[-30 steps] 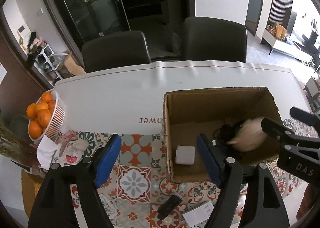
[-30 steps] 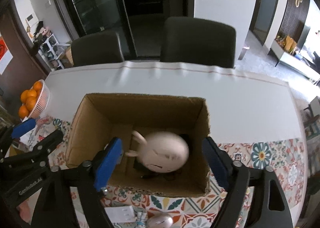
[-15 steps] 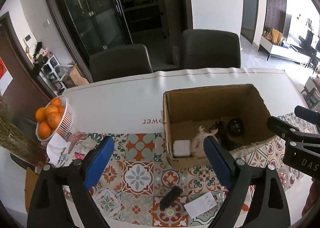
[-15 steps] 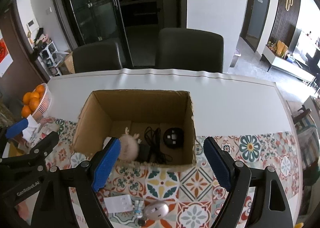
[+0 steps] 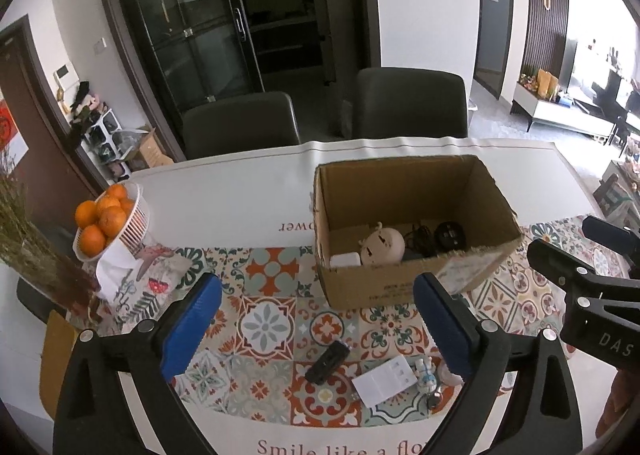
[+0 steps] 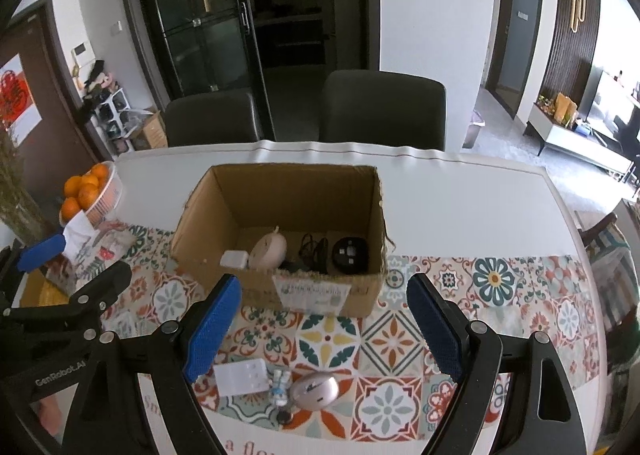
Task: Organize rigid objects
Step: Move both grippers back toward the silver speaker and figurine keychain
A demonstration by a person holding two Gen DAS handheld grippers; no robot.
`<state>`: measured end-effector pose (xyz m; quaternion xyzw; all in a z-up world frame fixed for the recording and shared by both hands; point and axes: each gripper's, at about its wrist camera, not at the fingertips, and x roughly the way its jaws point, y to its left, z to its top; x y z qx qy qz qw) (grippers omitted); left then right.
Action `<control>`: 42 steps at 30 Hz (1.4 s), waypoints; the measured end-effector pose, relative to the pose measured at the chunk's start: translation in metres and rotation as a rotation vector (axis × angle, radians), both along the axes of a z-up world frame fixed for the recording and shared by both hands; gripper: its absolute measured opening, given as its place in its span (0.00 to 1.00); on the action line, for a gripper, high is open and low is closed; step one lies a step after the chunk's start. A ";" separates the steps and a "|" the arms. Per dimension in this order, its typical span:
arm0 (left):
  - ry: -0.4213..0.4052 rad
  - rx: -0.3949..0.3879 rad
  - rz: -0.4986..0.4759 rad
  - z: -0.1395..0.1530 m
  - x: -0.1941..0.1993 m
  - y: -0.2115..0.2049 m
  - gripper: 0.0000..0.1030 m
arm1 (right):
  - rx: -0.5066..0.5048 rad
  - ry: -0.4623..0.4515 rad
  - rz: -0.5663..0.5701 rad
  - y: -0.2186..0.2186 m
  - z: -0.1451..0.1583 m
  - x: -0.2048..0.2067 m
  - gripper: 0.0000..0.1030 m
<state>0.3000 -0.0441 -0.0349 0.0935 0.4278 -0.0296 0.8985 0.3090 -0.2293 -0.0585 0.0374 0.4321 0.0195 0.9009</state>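
An open cardboard box stands on the patterned mat. Inside it lie a round beige toy with small horns, a white square adapter, a black cable and a round black device. My left gripper hovers short of the box, its jaws opening with nothing between them. My right gripper is open and empty in front of the box. Below the grippers lie a black stick, a white card, a small figurine and a pale mouse.
A white basket of oranges stands at the left, beside dried stalks. Two dark chairs stand behind the table's far edge. White cloth covers the table behind the box.
Both grippers have pulled back and up from the box. The beige toy, blurred over the box before, now rests inside by the white adapter. The left jaws have widened.
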 end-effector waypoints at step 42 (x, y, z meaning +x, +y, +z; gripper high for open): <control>0.318 -0.006 0.150 -0.146 -0.068 0.010 0.96 | -0.009 0.240 0.194 0.011 -0.141 -0.045 0.82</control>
